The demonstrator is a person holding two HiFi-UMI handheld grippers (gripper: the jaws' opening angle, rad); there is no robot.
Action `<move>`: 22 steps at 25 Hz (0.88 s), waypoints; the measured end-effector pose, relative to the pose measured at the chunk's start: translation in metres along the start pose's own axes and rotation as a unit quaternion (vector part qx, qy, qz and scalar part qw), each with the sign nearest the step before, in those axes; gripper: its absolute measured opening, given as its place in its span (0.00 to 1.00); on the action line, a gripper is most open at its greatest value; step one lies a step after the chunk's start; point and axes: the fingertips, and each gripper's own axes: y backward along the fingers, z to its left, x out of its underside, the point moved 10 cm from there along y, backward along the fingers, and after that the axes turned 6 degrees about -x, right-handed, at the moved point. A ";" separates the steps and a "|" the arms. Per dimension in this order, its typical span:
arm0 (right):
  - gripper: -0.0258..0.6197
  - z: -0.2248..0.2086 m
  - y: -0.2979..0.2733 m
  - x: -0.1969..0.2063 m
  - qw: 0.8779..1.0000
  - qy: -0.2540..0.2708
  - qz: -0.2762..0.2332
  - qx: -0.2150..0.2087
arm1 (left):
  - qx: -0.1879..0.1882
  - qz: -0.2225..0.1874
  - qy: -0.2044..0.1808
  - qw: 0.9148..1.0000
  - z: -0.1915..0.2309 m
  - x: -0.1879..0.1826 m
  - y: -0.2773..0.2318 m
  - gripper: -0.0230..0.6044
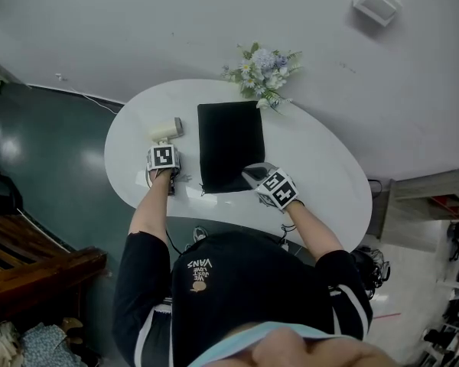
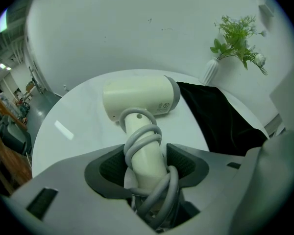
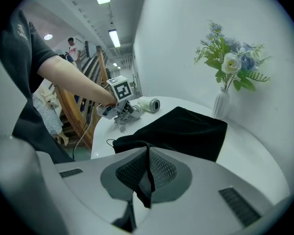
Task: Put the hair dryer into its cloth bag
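A cream hair dryer (image 1: 167, 131) lies on the white oval table (image 1: 321, 167), left of the flat black cloth bag (image 1: 229, 144). My left gripper (image 2: 146, 163) is shut on the dryer's handle (image 2: 143, 151), which has the grey cord coiled round it; the barrel (image 2: 139, 99) points away across the table. At the bag's near right corner my right gripper (image 3: 148, 173) is shut on a fold of the black cloth (image 3: 179, 131), lifting that edge a little. In the right gripper view the left gripper (image 3: 118, 109) and the dryer (image 3: 146, 104) show beyond the bag.
A white vase of flowers (image 1: 262, 71) stands at the table's far edge, just behind the bag. A white wall runs behind the table. A wooden bench (image 1: 30, 258) is on the floor to the left and a shelf unit (image 1: 428, 197) to the right.
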 end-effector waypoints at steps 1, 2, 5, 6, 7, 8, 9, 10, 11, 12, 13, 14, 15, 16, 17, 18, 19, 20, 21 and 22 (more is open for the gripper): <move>0.11 0.001 0.000 0.000 1.000 -0.009 -0.003 0.004 | -0.003 0.000 -0.003 1.000 -0.001 0.001 0.003 0.46; 0.11 0.002 0.000 0.001 1.000 -0.018 -0.006 0.008 | -0.004 0.000 -0.008 1.000 -0.002 0.003 0.004 0.45; 0.11 0.006 -0.003 0.002 0.999 -0.037 -0.012 0.020 | 0.006 -0.005 -0.022 1.000 -0.001 0.012 0.002 0.42; 0.11 0.008 -0.005 0.001 0.999 -0.042 -0.014 0.023 | 0.015 -0.006 -0.023 1.000 -0.002 0.015 0.004 0.42; 0.11 0.010 -0.006 0.001 0.998 -0.048 -0.017 0.025 | 0.022 -0.004 -0.023 0.999 -0.002 0.019 0.008 0.42; 0.11 0.011 -0.008 0.001 0.998 -0.056 -0.020 0.026 | 0.023 -0.003 -0.024 0.999 0.000 0.022 0.012 0.42; 0.11 0.013 -0.009 0.000 0.997 -0.063 -0.023 0.027 | 0.022 -0.003 -0.028 0.999 0.002 0.025 0.018 0.41; 0.11 0.015 -0.011 -0.001 0.997 -0.071 -0.026 0.027 | 0.023 -0.003 -0.032 0.999 0.004 0.028 0.023 0.41; 0.11 0.017 -0.012 -0.002 0.996 -0.077 -0.029 0.027 | 0.028 -0.006 -0.040 0.999 0.005 0.032 0.027 0.41; 0.11 0.020 -0.013 -0.002 0.996 -0.083 -0.032 0.027 | 0.034 -0.012 -0.052 0.998 0.006 0.036 0.030 0.41; 0.11 0.024 -0.015 -0.003 0.995 -0.088 -0.034 0.028 | 0.041 -0.019 -0.066 0.997 0.006 0.040 0.034 0.41; 0.11 0.027 -0.016 -0.004 0.995 -0.092 -0.037 0.028 | 0.047 -0.024 -0.077 0.996 0.008 0.045 0.039 0.41; 0.11 0.031 -0.018 -0.005 0.994 -0.096 -0.039 0.030 | 0.053 -0.029 -0.085 0.995 0.009 0.050 0.042 0.41; 0.11 0.034 -0.020 -0.006 0.994 -0.099 -0.041 0.032 | 0.059 -0.034 -0.090 0.994 0.011 0.056 0.045 0.41; 0.11 0.037 -0.023 -0.007 0.993 -0.102 -0.043 0.035 | 0.064 -0.038 -0.093 0.993 0.013 0.061 0.048 0.41; 0.11 0.039 -0.026 -0.008 0.993 -0.104 -0.045 0.041 | 0.068 -0.043 -0.095 0.992 0.016 0.065 0.051 0.41; 0.11 0.040 -0.028 -0.009 0.992 -0.105 -0.046 0.047 | 0.069 -0.047 -0.097 0.992 0.019 0.069 0.055 0.41; 0.11 0.042 -0.031 -0.010 0.992 -0.108 -0.048 0.053 | 0.073 -0.051 -0.098 0.991 0.021 0.073 0.059 0.41; 0.11 0.044 -0.034 -0.011 0.991 -0.112 -0.050 0.058 | 0.082 -0.058 -0.099 0.990 0.023 0.077 0.064 0.41; 0.11 0.046 -0.038 -0.012 0.990 -0.119 -0.052 0.062 | 0.092 -0.065 -0.101 0.989 0.024 0.082 0.070 0.41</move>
